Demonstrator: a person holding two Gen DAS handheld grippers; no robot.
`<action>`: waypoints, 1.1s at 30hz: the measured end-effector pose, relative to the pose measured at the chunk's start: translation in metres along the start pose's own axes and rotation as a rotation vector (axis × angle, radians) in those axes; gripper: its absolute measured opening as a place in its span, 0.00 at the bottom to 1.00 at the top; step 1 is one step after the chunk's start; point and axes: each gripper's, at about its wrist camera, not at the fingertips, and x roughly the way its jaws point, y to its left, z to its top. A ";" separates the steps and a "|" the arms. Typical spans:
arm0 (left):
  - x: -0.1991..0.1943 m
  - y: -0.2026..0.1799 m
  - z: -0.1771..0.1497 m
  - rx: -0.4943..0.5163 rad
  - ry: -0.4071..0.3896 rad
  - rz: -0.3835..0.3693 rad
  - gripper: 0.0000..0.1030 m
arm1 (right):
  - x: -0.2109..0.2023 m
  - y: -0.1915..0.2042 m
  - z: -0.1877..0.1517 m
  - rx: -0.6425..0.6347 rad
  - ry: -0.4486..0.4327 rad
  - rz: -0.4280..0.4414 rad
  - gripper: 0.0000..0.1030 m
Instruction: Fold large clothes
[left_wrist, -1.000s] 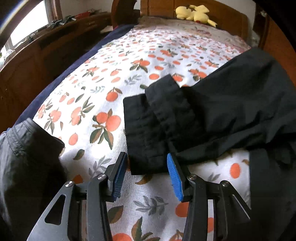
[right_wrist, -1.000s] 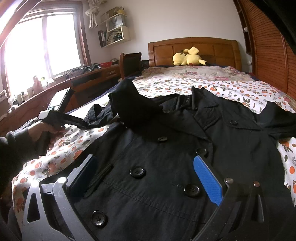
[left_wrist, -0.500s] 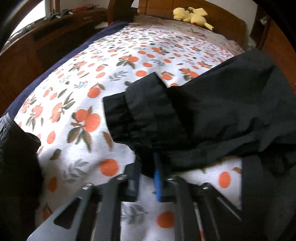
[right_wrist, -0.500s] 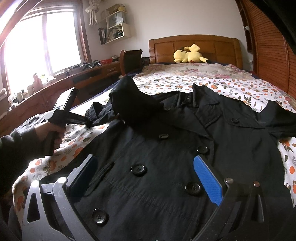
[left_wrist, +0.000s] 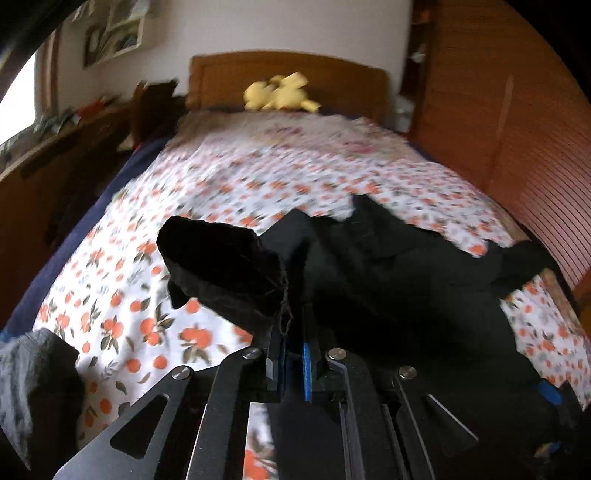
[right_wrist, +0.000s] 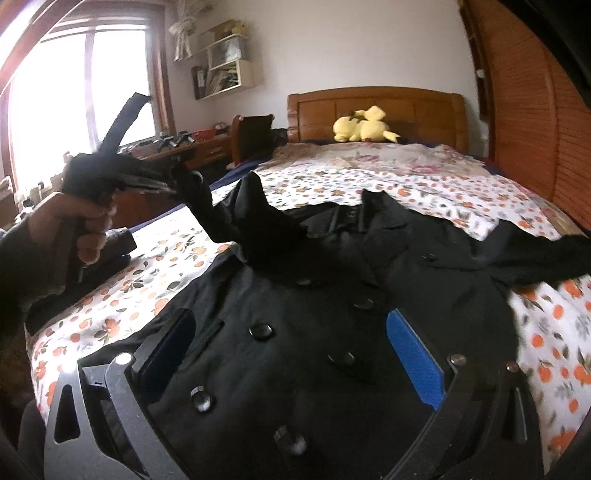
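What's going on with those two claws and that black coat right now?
Left claw shut on sleeve, raised off bed. Right claw open above coat, holding nothing. Nothing in the way.

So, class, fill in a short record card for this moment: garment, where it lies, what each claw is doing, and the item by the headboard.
garment: black buttoned coat, front up
surface: bed with orange-print sheet
left claw: shut on the coat's sleeve cuff, cuff held above the sheet
right claw: open over the coat's buttoned front, gripping nothing
by headboard: yellow plush toy
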 end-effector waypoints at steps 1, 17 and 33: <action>-0.008 -0.009 -0.002 0.018 -0.009 -0.002 0.06 | -0.005 -0.003 -0.001 0.012 0.001 0.000 1.00; -0.109 -0.036 -0.084 0.099 -0.077 -0.099 0.19 | -0.047 -0.008 -0.017 0.040 0.038 0.038 0.88; -0.168 0.041 -0.148 -0.007 -0.095 -0.020 0.31 | 0.026 0.078 -0.008 -0.099 0.167 0.159 0.67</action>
